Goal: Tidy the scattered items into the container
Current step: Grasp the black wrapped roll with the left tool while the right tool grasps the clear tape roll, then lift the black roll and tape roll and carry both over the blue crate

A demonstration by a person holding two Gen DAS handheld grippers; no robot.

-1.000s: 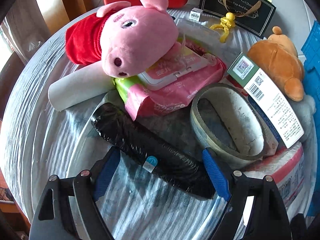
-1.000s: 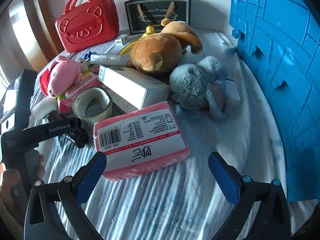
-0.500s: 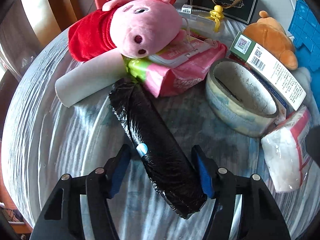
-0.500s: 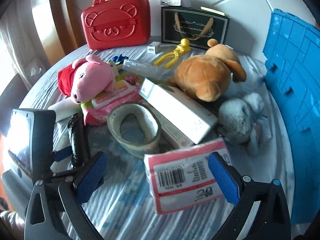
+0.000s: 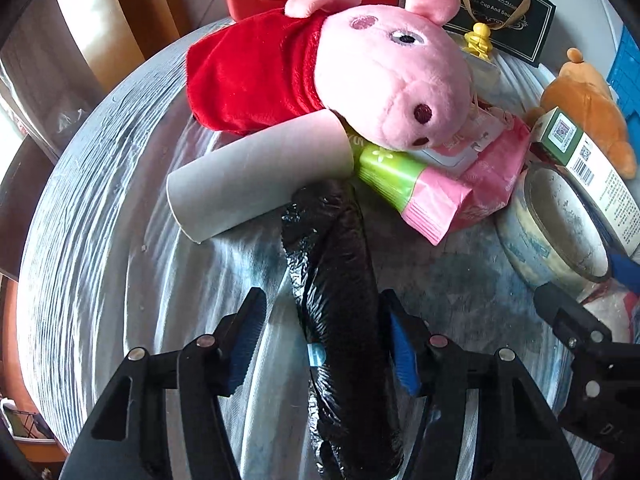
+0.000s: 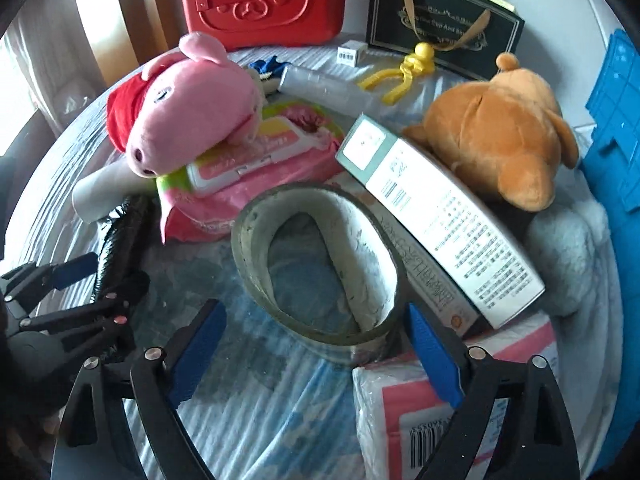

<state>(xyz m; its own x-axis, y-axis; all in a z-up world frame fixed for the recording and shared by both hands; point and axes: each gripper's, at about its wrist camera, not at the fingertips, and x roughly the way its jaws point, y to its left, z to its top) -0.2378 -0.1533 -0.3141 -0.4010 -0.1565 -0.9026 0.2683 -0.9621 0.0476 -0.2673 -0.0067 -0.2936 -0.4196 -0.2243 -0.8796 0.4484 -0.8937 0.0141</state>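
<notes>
A black roll of bin bags (image 5: pixel 336 264) lies lengthwise on the striped table between the fingers of my left gripper (image 5: pixel 324 320). Its jaws are closing: the right pad touches the roll, the left pad stands a little off it. A squashed grey tape roll (image 6: pixel 248 264) lies flat between the fingers of my right gripper (image 6: pixel 314 320), whose jaws are closing too, with both pads still clear of it. The blue crate (image 6: pixel 612 140) stands at the table's right edge. In the right wrist view the left gripper (image 6: pixel 80 280) shows low on the left.
Behind the rolls lie a pink pig plush (image 5: pixel 380 80), a wipes pack (image 5: pixel 460 184) and a white tube (image 5: pixel 256 184). A white box (image 6: pixel 440 216), brown bear (image 6: pixel 500 132), grey plush (image 6: pixel 568 248) and pink tissue pack (image 6: pixel 400 408) crowd the right. A red case (image 6: pixel 264 0) and black gift bag (image 6: pixel 444 24) stand at the back.
My left gripper swung over the black roll, which now lies between narrowed jaws. My right gripper moved left and down from the pink tissue pack to the tape roll, jaws slightly narrower.
</notes>
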